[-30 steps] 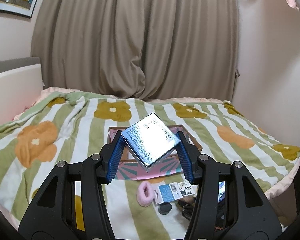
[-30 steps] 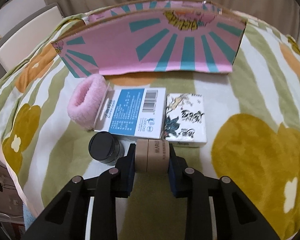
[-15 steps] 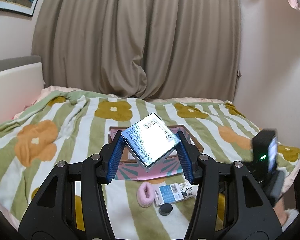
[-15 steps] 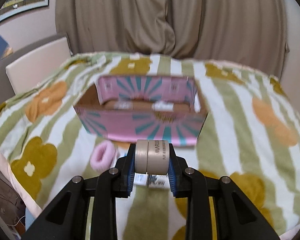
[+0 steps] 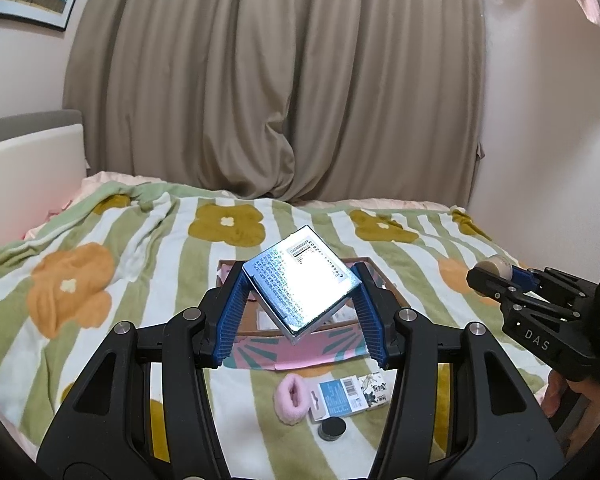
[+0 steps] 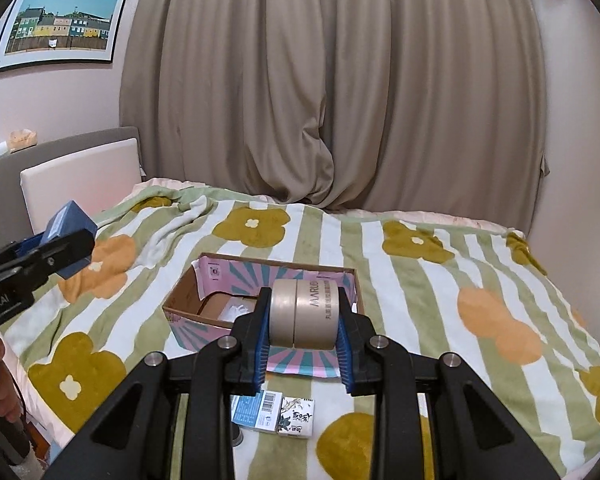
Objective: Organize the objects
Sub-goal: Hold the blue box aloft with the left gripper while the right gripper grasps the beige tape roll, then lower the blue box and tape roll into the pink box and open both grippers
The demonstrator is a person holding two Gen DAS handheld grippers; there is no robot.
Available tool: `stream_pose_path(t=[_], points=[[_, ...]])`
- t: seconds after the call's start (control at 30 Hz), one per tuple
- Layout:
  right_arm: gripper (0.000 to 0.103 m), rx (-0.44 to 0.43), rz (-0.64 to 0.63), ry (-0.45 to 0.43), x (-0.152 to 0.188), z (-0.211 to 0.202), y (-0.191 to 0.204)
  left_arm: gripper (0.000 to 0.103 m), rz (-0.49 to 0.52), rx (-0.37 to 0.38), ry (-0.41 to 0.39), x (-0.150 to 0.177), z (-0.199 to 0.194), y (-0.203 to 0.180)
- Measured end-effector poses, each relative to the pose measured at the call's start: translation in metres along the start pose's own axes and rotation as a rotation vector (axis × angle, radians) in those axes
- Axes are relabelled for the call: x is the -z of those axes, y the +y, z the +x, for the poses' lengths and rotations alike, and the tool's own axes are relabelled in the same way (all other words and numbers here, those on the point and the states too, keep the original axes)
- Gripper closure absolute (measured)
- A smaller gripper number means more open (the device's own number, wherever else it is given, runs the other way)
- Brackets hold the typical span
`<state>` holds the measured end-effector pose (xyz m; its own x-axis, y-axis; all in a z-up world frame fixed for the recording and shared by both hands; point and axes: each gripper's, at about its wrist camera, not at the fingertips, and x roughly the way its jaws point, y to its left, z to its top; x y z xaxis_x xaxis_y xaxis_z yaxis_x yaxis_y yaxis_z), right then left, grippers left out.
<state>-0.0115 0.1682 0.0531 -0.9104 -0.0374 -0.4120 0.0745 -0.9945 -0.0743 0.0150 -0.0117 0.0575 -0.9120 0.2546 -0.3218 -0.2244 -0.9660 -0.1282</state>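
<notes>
Lifting clear of the bed, our right tongs (image 6: 303, 316) grip the beige jar (image 6: 305, 314), which lay on the blanket a second ago — now above the pink box (image 6: 260, 320). Left tongs (image 5: 300, 308) clamp the silver box (image 5: 302, 286) — both ready to drop in.

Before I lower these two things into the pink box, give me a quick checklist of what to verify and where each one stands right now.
1. Left gripper grip on the silver box: ok, clamped between the blue pads, though held tilted on a corner.
2. Right gripper grip on the beige jar: ok, held sideways, squarely between both pads.
3. Pink box open: ok, top open, on the bedspread.
4. Room inside the box: cannot tell, something pale already lies in its left part.
5. Grippers apart from each other: ok, they are well separated.
6. Loose items in front, the pink scrunchie and blue card: ok, outside the box.
</notes>
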Motion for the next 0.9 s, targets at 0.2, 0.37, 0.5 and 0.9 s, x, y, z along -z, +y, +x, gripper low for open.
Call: stream_pose_path(t=[0.2,0.37,0.5,0.9], points=[[0.077,0.009,0.005,0.001,-0.007,0.008,-0.003,0.055,-0.006,-0.01,0.01,-0.004,0.01,0.002],[0.077,0.022,0.002,0.013,-0.013,0.021,-0.006,0.055,-0.01,-0.014,0.032,-0.011,0.028,0.004],[0.077,0.027,0.005,0.029,-0.019,0.037,-0.01,0.055,-0.02,-0.014,0.05,-0.022,0.049,0.012],[0.077,0.03,-0.002,0.111,-0.037,0.115,-0.018,0.055,-0.029,-0.015,0.179,-0.031,0.145,0.035]])
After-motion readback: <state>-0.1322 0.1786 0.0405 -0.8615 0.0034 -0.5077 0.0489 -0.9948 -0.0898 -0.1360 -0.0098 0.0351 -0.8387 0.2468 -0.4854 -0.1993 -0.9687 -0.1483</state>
